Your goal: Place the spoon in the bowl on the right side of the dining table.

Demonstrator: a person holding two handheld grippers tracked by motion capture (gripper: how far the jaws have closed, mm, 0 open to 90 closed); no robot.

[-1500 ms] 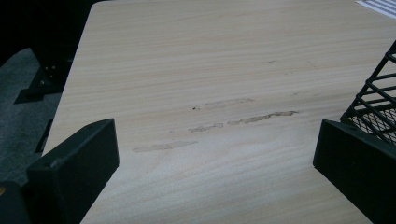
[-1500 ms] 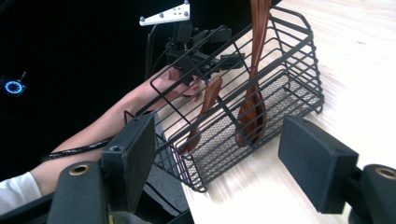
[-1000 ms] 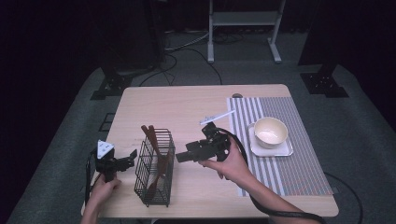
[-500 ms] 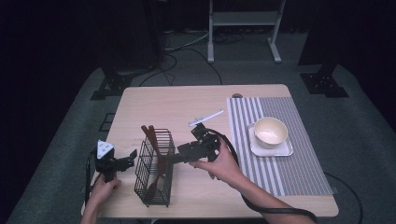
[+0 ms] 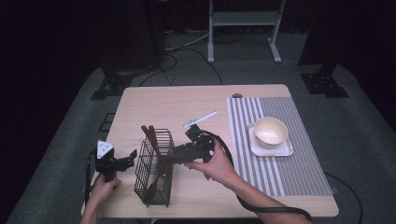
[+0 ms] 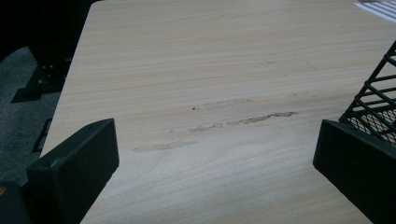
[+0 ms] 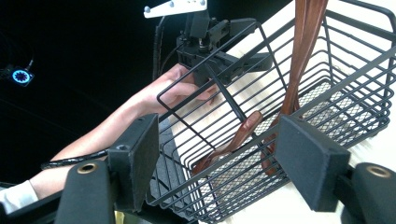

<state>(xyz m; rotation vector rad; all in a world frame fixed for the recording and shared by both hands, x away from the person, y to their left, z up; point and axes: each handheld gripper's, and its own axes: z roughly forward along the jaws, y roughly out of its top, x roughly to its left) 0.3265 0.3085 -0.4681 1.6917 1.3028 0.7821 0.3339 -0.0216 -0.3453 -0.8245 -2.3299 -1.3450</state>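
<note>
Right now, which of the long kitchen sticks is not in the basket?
The white utensil, lying flat on the table beyond the right tool. The brown wooden utensils stand tilted inside the black wire basket.

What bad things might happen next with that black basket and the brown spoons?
The wire basket stands tall and narrow, and the right gripper is right at its side, jaws open; a push might tip it over.

The wooden utensils lean above the rim, so a knock could spill them onto the table.

The left gripper sits open beside the basket, not gripping it, so nothing steadies it.
</note>
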